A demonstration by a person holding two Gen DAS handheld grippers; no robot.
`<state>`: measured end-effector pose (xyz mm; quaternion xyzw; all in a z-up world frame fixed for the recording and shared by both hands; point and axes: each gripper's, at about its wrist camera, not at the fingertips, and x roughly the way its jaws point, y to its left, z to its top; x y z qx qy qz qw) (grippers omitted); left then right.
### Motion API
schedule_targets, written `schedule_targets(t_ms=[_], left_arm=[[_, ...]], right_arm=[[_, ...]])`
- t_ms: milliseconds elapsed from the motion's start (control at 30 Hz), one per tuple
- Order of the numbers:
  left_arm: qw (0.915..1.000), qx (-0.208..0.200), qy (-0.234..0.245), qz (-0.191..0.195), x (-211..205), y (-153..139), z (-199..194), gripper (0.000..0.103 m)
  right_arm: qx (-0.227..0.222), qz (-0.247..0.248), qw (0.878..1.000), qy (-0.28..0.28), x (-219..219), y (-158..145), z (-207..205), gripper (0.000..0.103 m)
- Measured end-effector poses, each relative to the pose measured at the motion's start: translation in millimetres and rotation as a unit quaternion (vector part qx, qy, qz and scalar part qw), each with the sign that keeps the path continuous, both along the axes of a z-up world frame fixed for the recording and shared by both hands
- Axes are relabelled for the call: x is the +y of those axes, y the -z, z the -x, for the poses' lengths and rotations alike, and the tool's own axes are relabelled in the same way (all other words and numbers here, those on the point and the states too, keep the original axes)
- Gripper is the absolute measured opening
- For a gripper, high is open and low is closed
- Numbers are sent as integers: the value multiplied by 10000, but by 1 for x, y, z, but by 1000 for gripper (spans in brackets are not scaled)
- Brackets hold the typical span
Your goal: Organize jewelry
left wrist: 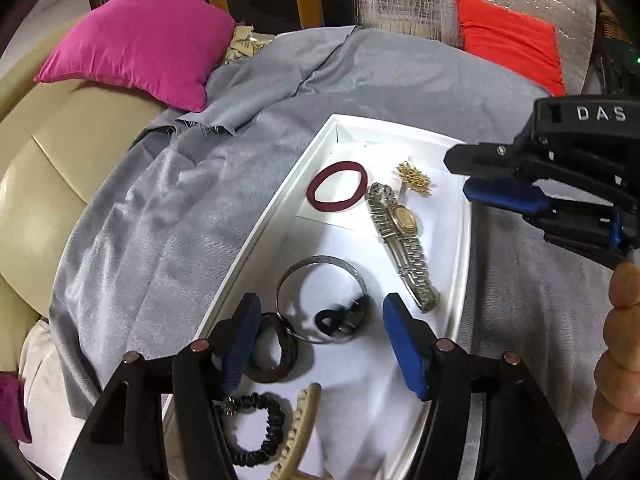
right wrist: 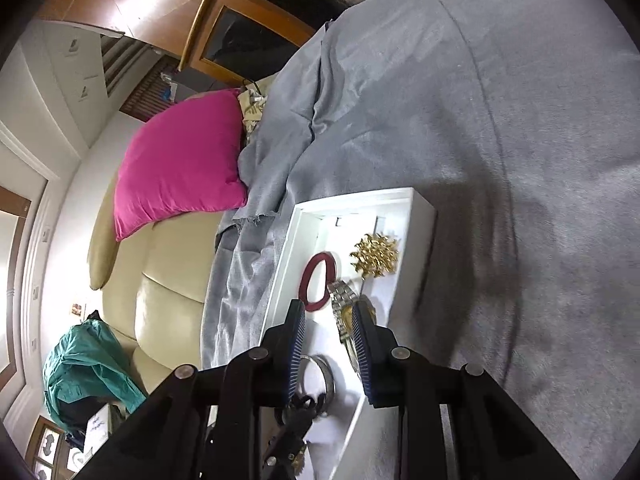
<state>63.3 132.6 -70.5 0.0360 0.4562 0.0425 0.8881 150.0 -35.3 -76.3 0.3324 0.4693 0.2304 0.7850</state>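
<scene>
1. The left claw (left wrist: 320, 340) is hovering wide open over the black clip (left wrist: 342, 318) lying in the white tray (left wrist: 248, 248) on the grey-covered surface.
2. The right claw (right wrist: 329, 354) is hanging part-open and empty above the watch (left wrist: 400, 236).
3. Next move, likely: lowering and closing gently on one piece.

Your tray (left wrist: 256, 240) is plain white, lying on a grey cloth (left wrist: 160, 208). In it, the band (left wrist: 337, 187) near the top is maroon, the brooch (left wrist: 416, 178) beside it gold, and the watch (left wrist: 402, 236) silver with a gold face. Lower down you have a silver bangle (left wrist: 320, 300), a dark brown ring (left wrist: 276, 350), a black scrunchie (left wrist: 256, 428) and a beige claw clip (left wrist: 298, 432) at the bottom edge. At upper left the pillow (left wrist: 140, 46) is magenta on a cream sofa (left wrist: 52, 168); at upper right the cushion (left wrist: 512, 40) is red against quilted silver. Both grippers are black with blue pads (left wrist: 408, 352), ribbed in the right wrist view. There, at lower left, you see a teal garment (right wrist: 84, 364).
</scene>
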Motion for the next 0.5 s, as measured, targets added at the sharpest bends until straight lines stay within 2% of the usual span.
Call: schedule_targets(t_ms=[133,333,500], left_arm=[[9998,-166,-122,17,-2,-11,14,75],[9988,-434,-236,24,-4,-26,37,76],[9964,-711,-351,-295,-6,-35,59,84]], right_arm=[[-107,132,9999,-7,-7,-9,16,28],[-321,331,9989,-9,-20,-23,49,28],[-484,530,9974,-31,-27,-32,79,29]])
